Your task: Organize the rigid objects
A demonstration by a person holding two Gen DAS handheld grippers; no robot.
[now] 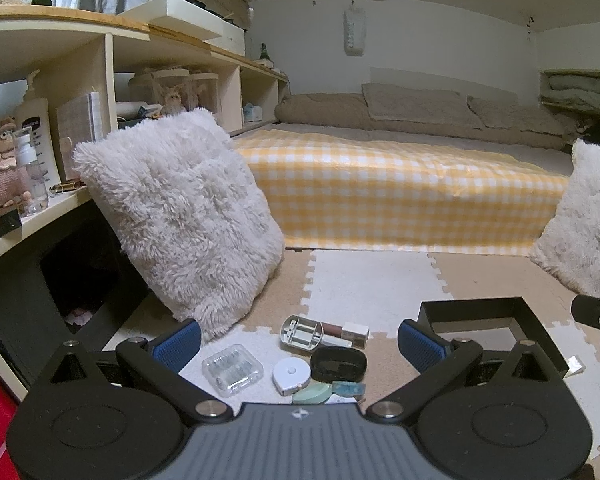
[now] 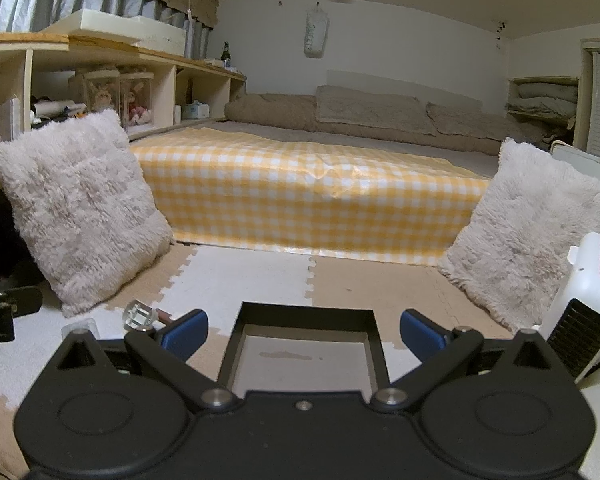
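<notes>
Small rigid items lie on the foam floor mat in the left wrist view: a clear plastic case (image 1: 233,369), a white tape measure (image 1: 292,376), a black oval case (image 1: 339,363), a grey battery holder (image 1: 301,333), a lip gloss tube (image 1: 346,333), and green (image 1: 311,394) and teal (image 1: 349,389) cases. My left gripper (image 1: 300,340) is open above them, empty. A black open box (image 1: 480,312) sits to their right. My right gripper (image 2: 304,334) is open and empty over the same box (image 2: 304,316).
Fluffy white pillows (image 1: 180,220) (image 2: 528,232) flank a mattress with a yellow checked cover (image 2: 308,200). Wooden shelves (image 1: 60,60) run along the left. A white heater (image 2: 584,304) stands at right. A clear cube-capped tube (image 2: 140,314) lies left of the box.
</notes>
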